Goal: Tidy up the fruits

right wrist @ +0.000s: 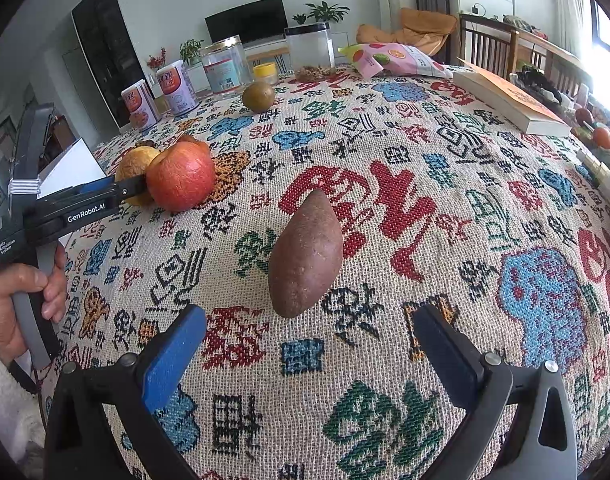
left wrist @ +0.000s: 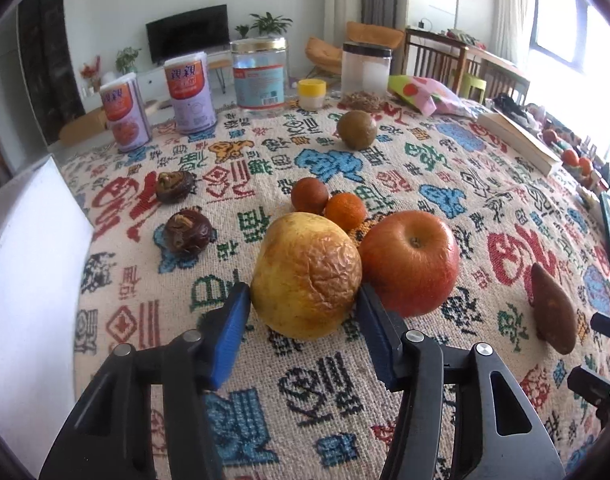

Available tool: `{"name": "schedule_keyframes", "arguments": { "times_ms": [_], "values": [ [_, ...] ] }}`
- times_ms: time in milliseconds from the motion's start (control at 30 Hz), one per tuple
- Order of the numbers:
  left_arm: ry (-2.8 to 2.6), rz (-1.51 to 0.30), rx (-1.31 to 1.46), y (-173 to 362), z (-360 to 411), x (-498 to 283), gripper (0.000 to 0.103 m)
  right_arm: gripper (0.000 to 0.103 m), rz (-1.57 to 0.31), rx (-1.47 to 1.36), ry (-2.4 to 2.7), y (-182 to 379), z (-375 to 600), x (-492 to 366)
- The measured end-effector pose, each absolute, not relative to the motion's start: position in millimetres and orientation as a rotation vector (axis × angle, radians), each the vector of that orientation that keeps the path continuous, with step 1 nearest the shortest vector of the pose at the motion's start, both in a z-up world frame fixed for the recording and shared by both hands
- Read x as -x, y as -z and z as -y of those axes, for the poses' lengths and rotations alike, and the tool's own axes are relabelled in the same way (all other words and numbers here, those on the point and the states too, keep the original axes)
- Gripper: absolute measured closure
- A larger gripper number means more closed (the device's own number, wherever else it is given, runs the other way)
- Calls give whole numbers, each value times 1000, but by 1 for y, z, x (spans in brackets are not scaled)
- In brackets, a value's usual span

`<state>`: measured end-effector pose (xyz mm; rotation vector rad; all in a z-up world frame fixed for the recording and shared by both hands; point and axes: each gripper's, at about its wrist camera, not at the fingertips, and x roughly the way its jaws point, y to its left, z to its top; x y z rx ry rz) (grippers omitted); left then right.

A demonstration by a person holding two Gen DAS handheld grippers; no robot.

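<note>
My left gripper has its blue pads against both sides of a wrinkled yellow fruit that rests on the patterned tablecloth. A red apple touches it on the right. A small orange and a brown round fruit sit just behind. A green-brown round fruit lies farther back. My right gripper is open and empty, just short of a brown sweet potato. The left gripper and the apple also show in the right wrist view.
Two dark wrinkled fruits lie at the left. Two cans, a clear jar, a small yellow-lidded jar, a plastic container and a snack bag line the far edge. A book lies at the right.
</note>
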<state>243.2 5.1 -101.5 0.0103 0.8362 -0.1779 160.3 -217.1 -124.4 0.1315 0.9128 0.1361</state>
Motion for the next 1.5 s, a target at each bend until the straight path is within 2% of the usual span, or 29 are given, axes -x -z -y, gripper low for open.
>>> {"name": "schedule_keyframes", "arguments": {
  "times_ms": [167, 300, 433, 567, 667, 733, 767, 1033, 1200, 1267, 1300, 1400, 1467, 1500],
  "values": [
    [314, -987, 447, 105, -44, -198, 47, 0, -829, -204, -113, 111, 233, -151],
    [329, -991, 584, 114, -66, -179, 50, 0, -821, -275, -101, 111, 246, -151],
    [171, -931, 539, 101, -84, -175, 51, 0, -803, -331, -84, 110, 257, -148],
    [163, -946, 494, 105, -83, -179, 49, 0, -782, -378, -79, 108, 265, -144],
    [149, -928, 463, 105, -77, -173, 34, 0, -780, -401, -73, 109, 269, -143],
    [137, -891, 462, 102, -76, -167, 18, 0, -777, -413, -70, 109, 272, -142],
    [125, -874, 451, 100, -75, -163, 17, 0, -774, -422, -68, 109, 273, -142],
    [88, -800, 159, 102, -40, -148, 12, 0, -717, -578, -28, 111, 303, -133],
    [77, -848, 93, 124, -30, -149, 12, 0, -721, -591, -28, 111, 304, -134],
    [81, -882, 107, 135, -31, -152, 12, 0, -779, -545, -90, 108, 292, -146],
    [77, -894, 107, 137, -31, -153, 12, 1, -826, -520, -142, 105, 282, -156],
    [74, -895, 98, 137, -29, -151, 9, 24, -891, -393, -280, 79, 240, -195],
    [69, -903, 76, 138, -25, -151, 8, 29, -939, -284, -373, 60, 201, -233],
    [67, -909, 63, 139, -23, -152, 7, 35, -964, -246, -414, 55, 182, -253]
  ]
}}
